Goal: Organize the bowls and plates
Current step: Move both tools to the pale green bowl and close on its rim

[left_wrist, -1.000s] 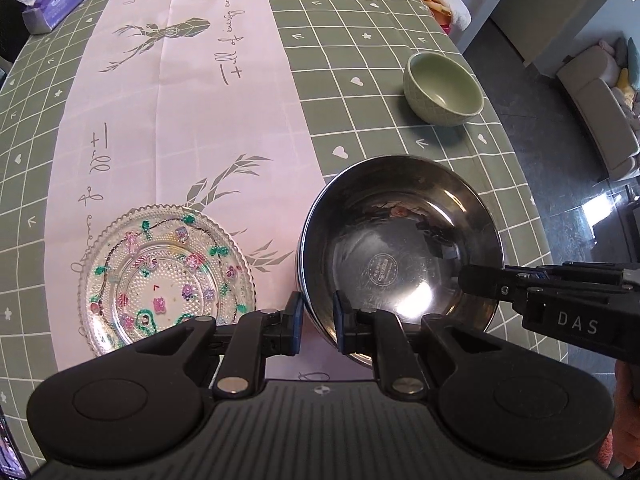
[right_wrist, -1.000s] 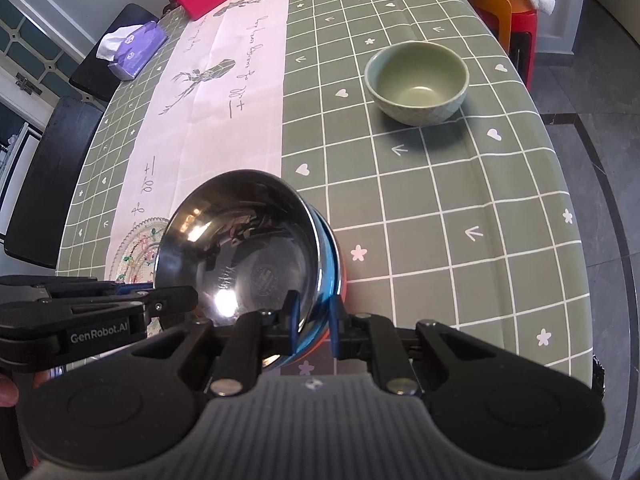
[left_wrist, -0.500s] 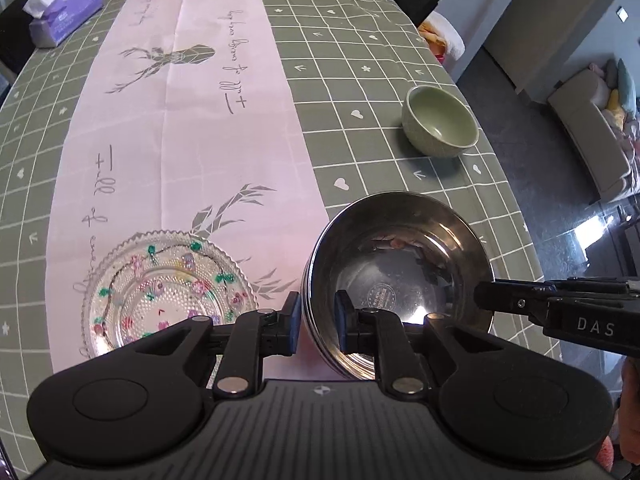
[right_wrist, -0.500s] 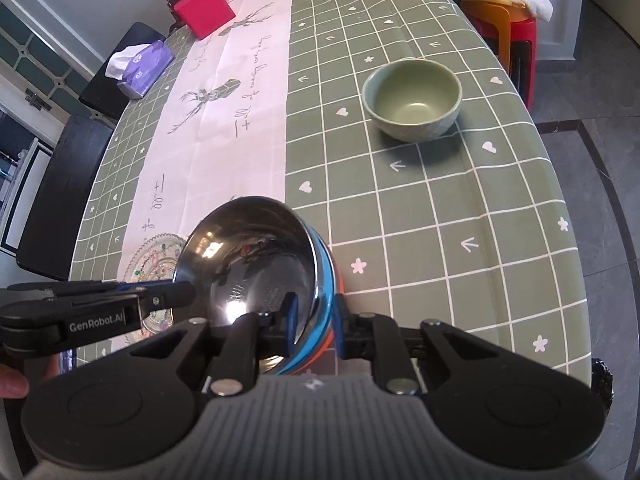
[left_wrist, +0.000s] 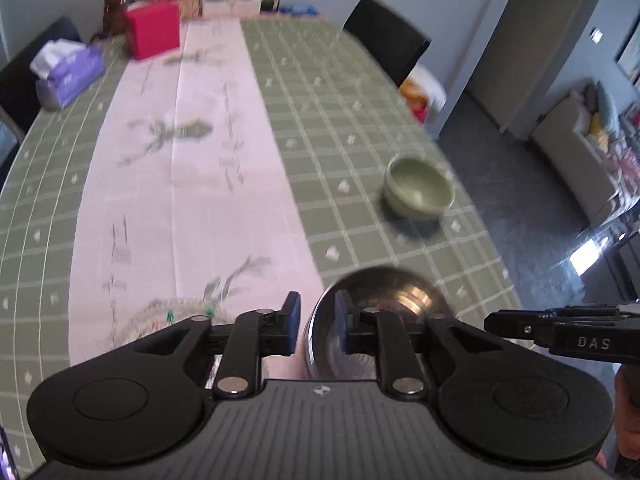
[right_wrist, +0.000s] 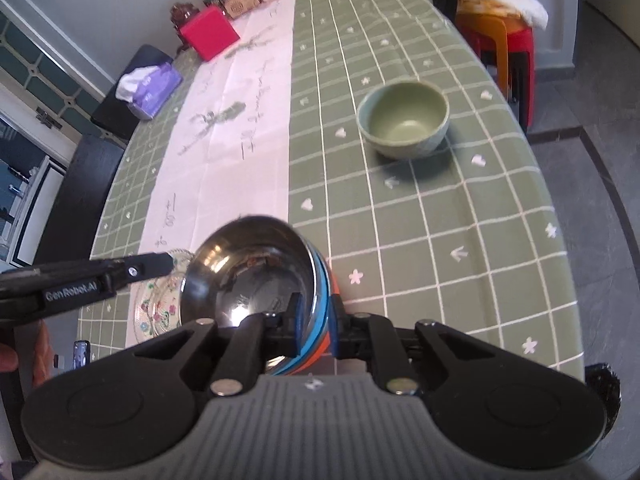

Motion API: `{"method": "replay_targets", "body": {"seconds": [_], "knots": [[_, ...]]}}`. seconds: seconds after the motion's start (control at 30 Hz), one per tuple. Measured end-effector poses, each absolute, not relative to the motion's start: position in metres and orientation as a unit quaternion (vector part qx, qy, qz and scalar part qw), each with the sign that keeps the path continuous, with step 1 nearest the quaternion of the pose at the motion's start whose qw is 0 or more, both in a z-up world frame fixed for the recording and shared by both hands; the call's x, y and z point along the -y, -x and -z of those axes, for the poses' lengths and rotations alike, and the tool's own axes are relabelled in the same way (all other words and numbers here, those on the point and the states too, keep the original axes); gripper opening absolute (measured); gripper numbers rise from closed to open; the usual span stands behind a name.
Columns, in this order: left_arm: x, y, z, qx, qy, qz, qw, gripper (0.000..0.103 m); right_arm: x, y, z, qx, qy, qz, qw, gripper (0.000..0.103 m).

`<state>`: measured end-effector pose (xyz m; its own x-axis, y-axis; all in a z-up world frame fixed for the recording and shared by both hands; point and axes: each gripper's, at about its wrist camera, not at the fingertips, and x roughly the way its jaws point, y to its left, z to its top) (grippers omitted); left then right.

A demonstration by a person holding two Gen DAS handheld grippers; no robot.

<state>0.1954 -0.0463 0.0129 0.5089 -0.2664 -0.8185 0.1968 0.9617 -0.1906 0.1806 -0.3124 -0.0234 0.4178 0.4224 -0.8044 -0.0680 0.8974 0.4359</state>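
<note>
A steel bowl [right_wrist: 248, 264] sits nested on a blue bowl [right_wrist: 322, 292] and an orange one [right_wrist: 316, 354]. My right gripper [right_wrist: 316, 320] is shut on the near right rim of this stack and holds it tilted above the table. In the left wrist view the steel bowl [left_wrist: 392, 300] has its left rim between the pads of my left gripper [left_wrist: 317, 318]. Those jaws are opening, and a gap shows beside the rim. A green ceramic bowl [right_wrist: 402, 120] stands alone further back on the right. A patterned glass plate [right_wrist: 160, 304] lies left of the stack.
A pink runner [left_wrist: 192, 184] runs down the green checked tablecloth [right_wrist: 440, 220]. A red box [left_wrist: 154, 34], a tissue pack [left_wrist: 68, 74] and bottles stand at the far end. Black chairs [left_wrist: 384, 48] and a red-orange stool [right_wrist: 500, 40] flank the table. The right table edge is close.
Both grippers have risen and tilted up, so the far end of the table now shows. The bowl stack has come up with them. The left jaws have spread wider.
</note>
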Motion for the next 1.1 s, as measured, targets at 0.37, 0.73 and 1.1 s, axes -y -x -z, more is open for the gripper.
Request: {"method": "replay_targets", "body": {"seconds": [0.37,0.73,1.1], "knots": [[0.079,-0.221,-0.018,-0.427,0.057,0.197,0.881,0.035,0.362,-0.189,0.041,-0.430,-0.256,-0.060,0.864,0.027],[0.111,-0.279,0.008,-0.460,0.068,0.197,0.863,0.037,0.356,-0.248,0.072,-0.411,-0.279,0.004,0.868,0.027],[0.144,-0.336,0.050,-0.499,0.055,0.187,0.845,0.036,0.357,-0.300,0.090,-0.435,-0.271,0.009,0.859,0.025]]}}
